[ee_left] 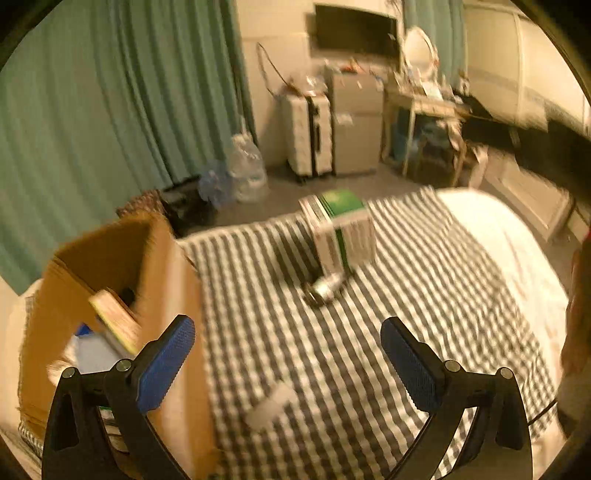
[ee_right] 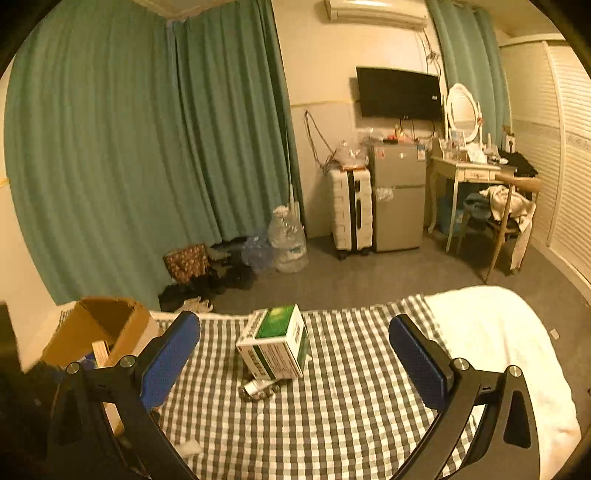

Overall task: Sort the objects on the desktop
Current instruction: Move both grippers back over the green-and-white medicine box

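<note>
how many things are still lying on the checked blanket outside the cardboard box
3. A green-and-white carton stands mid-blanket, a small silver cylinder lies right before it, and a white scrap sits nearest the grippers, by the cardboard box. More may be hidden behind the carton.

Place: a lived-in bedroom in a home
Bed: bed (ee_right: 491, 332) with white bedding and a checked cloth (ee_right: 332, 406) over it
Windows: long teal curtains (ee_right: 129, 166)
Wall: flat television (ee_right: 398, 92) and an air conditioner (ee_right: 373, 9) above it
Furniture: white dressing table (ee_right: 465, 171) with oval mirror (ee_right: 461, 110), chair (ee_right: 509, 210) draped with clothes
Storage: small grey fridge (ee_right: 398, 195), white suitcase (ee_right: 351, 208), louvred wardrobe doors (ee_right: 569, 155)
Floor: grey carpet (ee_right: 388, 280) with water bottles (ee_right: 290, 240)
</note>
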Motion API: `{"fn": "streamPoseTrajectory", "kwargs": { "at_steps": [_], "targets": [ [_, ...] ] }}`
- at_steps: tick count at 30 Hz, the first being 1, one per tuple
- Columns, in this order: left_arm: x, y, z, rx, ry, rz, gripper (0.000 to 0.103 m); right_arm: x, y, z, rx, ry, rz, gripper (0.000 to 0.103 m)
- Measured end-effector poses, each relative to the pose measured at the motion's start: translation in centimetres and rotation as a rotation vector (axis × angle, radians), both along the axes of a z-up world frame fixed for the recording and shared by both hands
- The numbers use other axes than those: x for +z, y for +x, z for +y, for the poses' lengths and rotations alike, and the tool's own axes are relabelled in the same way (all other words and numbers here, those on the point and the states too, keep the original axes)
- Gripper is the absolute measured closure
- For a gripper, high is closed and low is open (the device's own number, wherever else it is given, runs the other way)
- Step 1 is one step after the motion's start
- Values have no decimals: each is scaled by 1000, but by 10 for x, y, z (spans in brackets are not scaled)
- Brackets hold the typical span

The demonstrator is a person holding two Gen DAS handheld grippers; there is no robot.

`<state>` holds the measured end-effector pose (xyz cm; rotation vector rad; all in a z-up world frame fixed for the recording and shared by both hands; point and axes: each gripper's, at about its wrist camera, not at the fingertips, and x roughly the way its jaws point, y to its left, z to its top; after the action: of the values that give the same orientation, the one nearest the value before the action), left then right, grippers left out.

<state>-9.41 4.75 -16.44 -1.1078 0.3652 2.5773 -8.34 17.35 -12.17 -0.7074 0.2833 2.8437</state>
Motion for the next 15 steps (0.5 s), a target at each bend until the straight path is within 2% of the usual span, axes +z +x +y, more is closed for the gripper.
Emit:
{"fn": "streamPoseTrajectory", "kwargs": {
  "at_steps": [3,5,15],
  "targets": [
    [-34,0,20,-47,-75,-40,2,-12,-7,5,10,-16,-35,0],
    [-57,-3,20,-24,-101,-84,14,-20,-11,9,6,-26,-48,0],
    [-117,-8,-14,99,-198,-222,14,-66,-52,18,34,-112,-188,0]
  ]
}}
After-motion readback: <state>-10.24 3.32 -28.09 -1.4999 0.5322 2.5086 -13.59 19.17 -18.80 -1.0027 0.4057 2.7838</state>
